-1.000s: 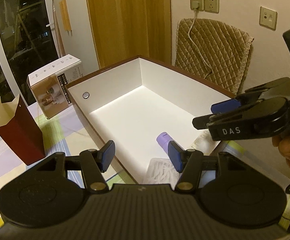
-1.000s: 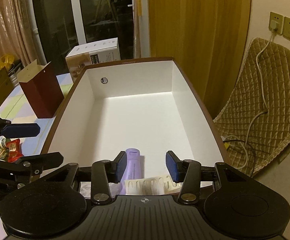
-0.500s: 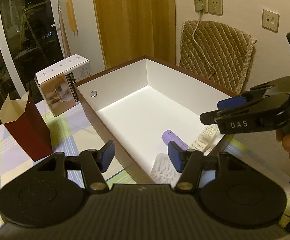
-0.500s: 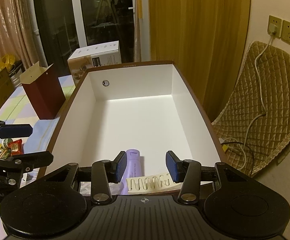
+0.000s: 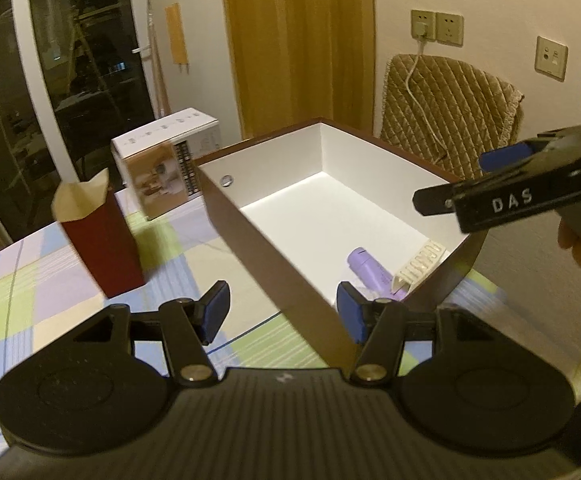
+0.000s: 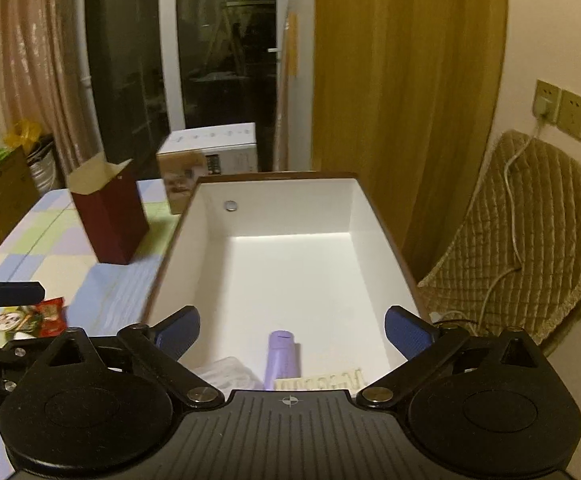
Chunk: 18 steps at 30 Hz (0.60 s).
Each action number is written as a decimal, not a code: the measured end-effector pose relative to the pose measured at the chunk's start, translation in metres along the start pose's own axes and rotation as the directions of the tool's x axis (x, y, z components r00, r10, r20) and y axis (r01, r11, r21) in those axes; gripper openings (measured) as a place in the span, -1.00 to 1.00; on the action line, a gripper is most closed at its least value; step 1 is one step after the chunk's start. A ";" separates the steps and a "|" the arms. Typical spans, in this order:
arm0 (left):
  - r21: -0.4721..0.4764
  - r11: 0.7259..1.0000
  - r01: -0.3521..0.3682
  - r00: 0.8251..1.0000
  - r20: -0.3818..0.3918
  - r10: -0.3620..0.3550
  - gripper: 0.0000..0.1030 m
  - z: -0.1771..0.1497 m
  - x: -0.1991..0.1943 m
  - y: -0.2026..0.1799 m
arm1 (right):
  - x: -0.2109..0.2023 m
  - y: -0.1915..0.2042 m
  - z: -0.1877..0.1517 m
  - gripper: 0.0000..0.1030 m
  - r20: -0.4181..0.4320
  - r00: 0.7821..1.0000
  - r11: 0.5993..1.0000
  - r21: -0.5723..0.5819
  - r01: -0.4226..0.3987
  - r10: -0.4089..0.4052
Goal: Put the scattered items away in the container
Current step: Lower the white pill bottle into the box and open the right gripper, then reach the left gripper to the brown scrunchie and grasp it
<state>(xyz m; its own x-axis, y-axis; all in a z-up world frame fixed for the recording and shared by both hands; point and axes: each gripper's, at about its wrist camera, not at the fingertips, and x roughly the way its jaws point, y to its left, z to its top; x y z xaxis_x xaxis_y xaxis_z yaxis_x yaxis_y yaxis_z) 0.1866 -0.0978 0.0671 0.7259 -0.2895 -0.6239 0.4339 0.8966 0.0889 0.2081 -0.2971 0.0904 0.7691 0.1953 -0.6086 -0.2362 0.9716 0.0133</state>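
Right wrist view puts the next loose item, a red snack packet, at the left edge of the frame on the checked tablecloth, outside the brown-walled white box. It looks like thin crinkly foil: light, soft, likely slippery, so a pinch across a flat sealed edge should hold better than one across the puffed middle. Its print is too small to read, and the left gripper's fingers cut off part of it.

Inside the box, at the lower centre, lie a lilac tube, a cream strip with a wavy cut-out and something white and crumpled; the gripper body hides their near ends.

Right gripper is opening, jaws spreading wide with nothing between them. Left gripper stands part spread and empty, straddling the box's near wall.

A dark red paper bag and a printed carton stand beyond, their contents unseen.
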 end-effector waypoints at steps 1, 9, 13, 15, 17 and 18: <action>-0.006 1.000 -0.005 1.000 0.001 0.005 0.08 -0.003 -0.005 0.003 | -0.003 0.004 0.002 1.00 0.006 1.000 1.000 -0.005 -0.002 0.002; -0.051 0.997 -0.060 0.998 0.001 0.060 0.17 -0.029 -0.046 0.027 | -0.028 0.041 0.007 1.00 0.028 0.999 0.999 -0.026 -0.044 0.045; -0.072 0.993 -0.090 0.996 -0.007 0.089 0.23 -0.048 -0.067 0.039 | -0.039 0.065 0.004 1.00 0.029 0.996 0.996 -0.035 -0.081 0.082; -0.084 0.991 -0.107 0.994 -0.014 0.106 0.30 -0.059 -0.076 0.044 | -0.044 0.077 0.000 1.00 0.025 0.994 0.994 -0.030 -0.103 0.104; -0.101 0.987 -0.125 0.992 -0.024 0.123 0.41 -0.072 -0.086 0.051 | -0.048 0.089 -0.006 1.00 0.019 0.991 0.991 -0.025 -0.131 0.132; -0.110 0.985 -0.132 0.991 -0.030 0.129 0.45 -0.078 -0.089 0.054 | -0.050 0.095 -0.009 1.00 0.014 0.989 0.989 -0.027 -0.145 0.145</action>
<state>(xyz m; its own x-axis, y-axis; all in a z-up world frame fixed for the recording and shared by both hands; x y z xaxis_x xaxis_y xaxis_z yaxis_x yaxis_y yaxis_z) 0.1036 0.0031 0.0669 0.7594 -0.1609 -0.6305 0.2729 0.9584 0.0840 0.1419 -0.2160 0.1146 0.7346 0.3361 -0.5893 -0.3610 0.9291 0.0800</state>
